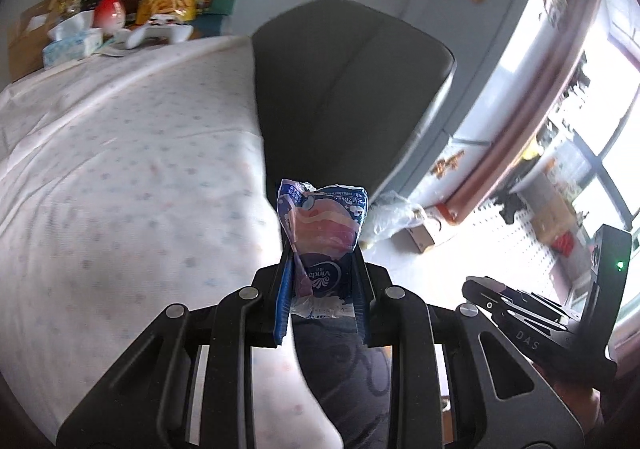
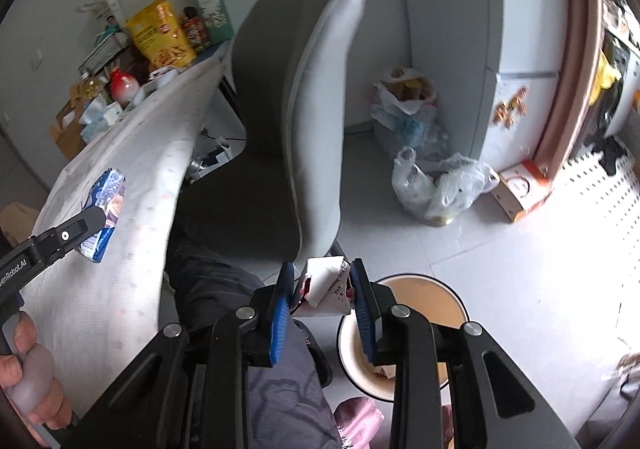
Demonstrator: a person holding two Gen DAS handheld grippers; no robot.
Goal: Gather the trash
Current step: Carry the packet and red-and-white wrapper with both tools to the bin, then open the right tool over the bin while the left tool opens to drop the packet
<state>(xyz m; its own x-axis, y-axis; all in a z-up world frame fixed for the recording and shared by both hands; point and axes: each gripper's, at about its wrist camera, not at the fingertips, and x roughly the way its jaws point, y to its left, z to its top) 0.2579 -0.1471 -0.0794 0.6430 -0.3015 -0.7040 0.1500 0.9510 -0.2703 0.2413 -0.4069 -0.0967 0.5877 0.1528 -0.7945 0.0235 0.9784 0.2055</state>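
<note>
My left gripper [image 1: 322, 263] is shut on a crumpled blue and pink tissue packet [image 1: 320, 225], held over the edge of the table [image 1: 132, 177]. In the right wrist view the left gripper [image 2: 102, 215] shows at the left, with the packet [image 2: 108, 193] in its jaws above the cloth. My right gripper [image 2: 322, 285] is shut on a crumpled white paper wrapper [image 2: 326, 283]. It hangs beside a person's grey trouser leg, just left of a round cream bin [image 2: 424, 289] on the floor. Some scraps lie inside the bin.
A grey chair [image 2: 304, 97] stands between table and fridge [image 2: 516, 49]. Plastic bags [image 2: 432, 185] and a small carton [image 2: 520, 189] lie on the floor by the fridge. Snack bags, a tissue box and bottles crowd the table's far end [image 1: 120, 9]. A hand [image 2: 28, 369] grips the left handle.
</note>
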